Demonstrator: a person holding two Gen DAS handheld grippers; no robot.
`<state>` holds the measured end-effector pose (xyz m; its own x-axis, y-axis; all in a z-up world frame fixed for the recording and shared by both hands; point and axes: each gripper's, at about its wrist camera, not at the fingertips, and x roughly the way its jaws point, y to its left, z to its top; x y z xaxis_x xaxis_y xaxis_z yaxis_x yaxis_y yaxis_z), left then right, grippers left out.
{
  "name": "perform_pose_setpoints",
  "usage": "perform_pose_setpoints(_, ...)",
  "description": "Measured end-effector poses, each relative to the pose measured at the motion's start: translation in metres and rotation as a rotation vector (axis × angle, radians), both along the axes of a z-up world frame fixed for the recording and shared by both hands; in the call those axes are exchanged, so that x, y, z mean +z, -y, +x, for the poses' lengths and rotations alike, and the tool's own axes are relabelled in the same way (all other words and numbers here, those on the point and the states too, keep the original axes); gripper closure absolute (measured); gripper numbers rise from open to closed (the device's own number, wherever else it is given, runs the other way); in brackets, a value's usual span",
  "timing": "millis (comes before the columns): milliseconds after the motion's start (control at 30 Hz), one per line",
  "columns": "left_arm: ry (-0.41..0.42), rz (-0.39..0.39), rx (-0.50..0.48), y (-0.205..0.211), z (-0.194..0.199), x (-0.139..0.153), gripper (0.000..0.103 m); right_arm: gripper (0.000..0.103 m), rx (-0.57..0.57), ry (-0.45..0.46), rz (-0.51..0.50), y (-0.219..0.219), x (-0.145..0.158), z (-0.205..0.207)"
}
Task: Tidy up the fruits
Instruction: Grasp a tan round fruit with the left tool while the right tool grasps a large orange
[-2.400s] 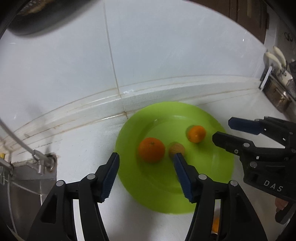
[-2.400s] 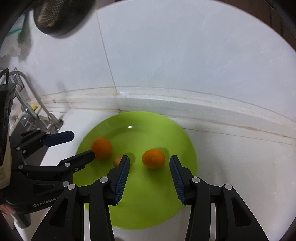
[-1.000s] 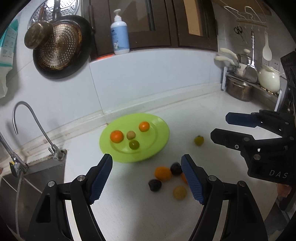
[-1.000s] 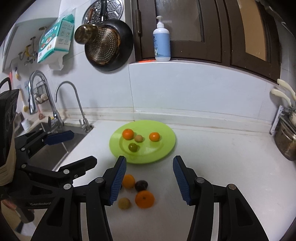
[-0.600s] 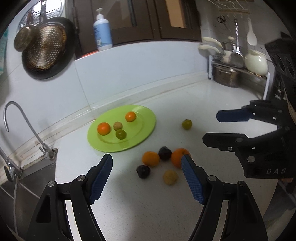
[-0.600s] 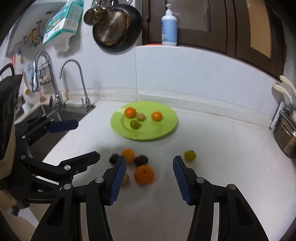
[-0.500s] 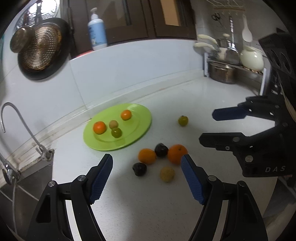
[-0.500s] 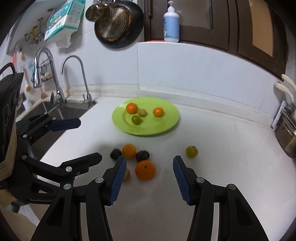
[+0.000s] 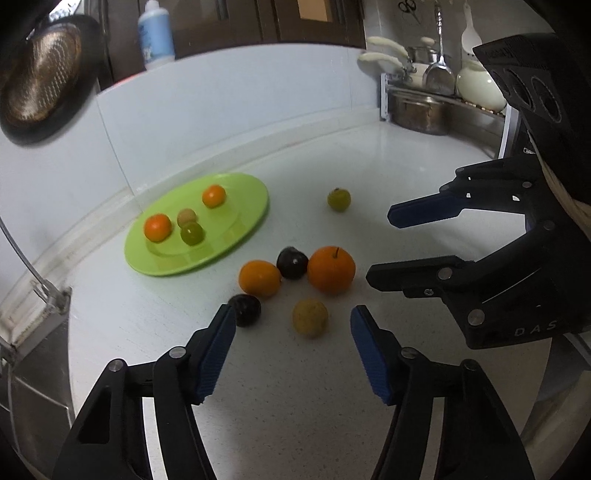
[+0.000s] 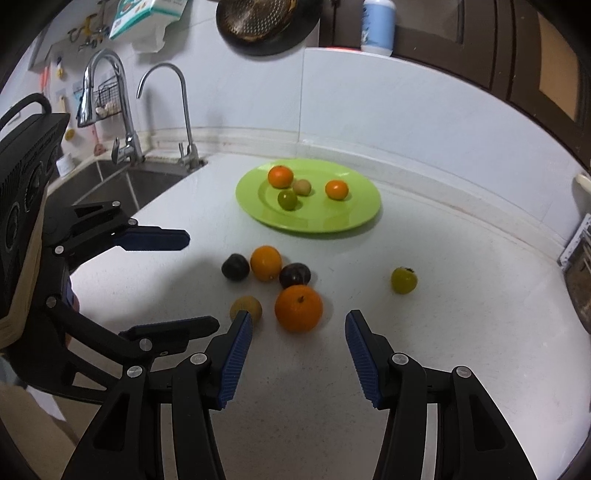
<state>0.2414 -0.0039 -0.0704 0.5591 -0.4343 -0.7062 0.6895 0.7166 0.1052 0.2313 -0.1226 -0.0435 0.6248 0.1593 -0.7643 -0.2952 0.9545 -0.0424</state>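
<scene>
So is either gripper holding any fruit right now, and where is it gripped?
Nothing is held. The left gripper and right gripper are both open above the white countertop, with no fruit between their fingers.

Both grippers [image 9: 291, 347] [image 10: 299, 345] side by side, jaws wide apart.

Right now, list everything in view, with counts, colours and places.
plate: 1, lime green, on the counter near the back wall
fruits on the plate: 4; two orange, one green, one tan
loose fruits on the counter: 6; two orange, two dark purple, one tan, one green lying apart to the right
counter: 1, white speckled
sink: 1, steel, left, with two chrome taps
pan: 1, dark, hanging on the wall
pump bottle: 1, pale blue, on the ledge
pot: 1, steel, far right
left gripper: black, blue pads, jaws open
right gripper: same, jaws open
</scene>
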Motion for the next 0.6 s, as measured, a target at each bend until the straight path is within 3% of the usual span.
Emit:
perform_pose_setpoints(500, -0.111, 0.007, -0.037, 0.008, 0.019, -0.024, 0.056, 0.051, 0.04, -0.094, 0.001, 0.003, -0.036, 0.027)
perform_pose_setpoints(600, -0.134, 0.006, -0.037, 0.01, 0.023, -0.028, 0.06, 0.056, 0.034, -0.109, 0.012, 0.005, -0.039, 0.031)
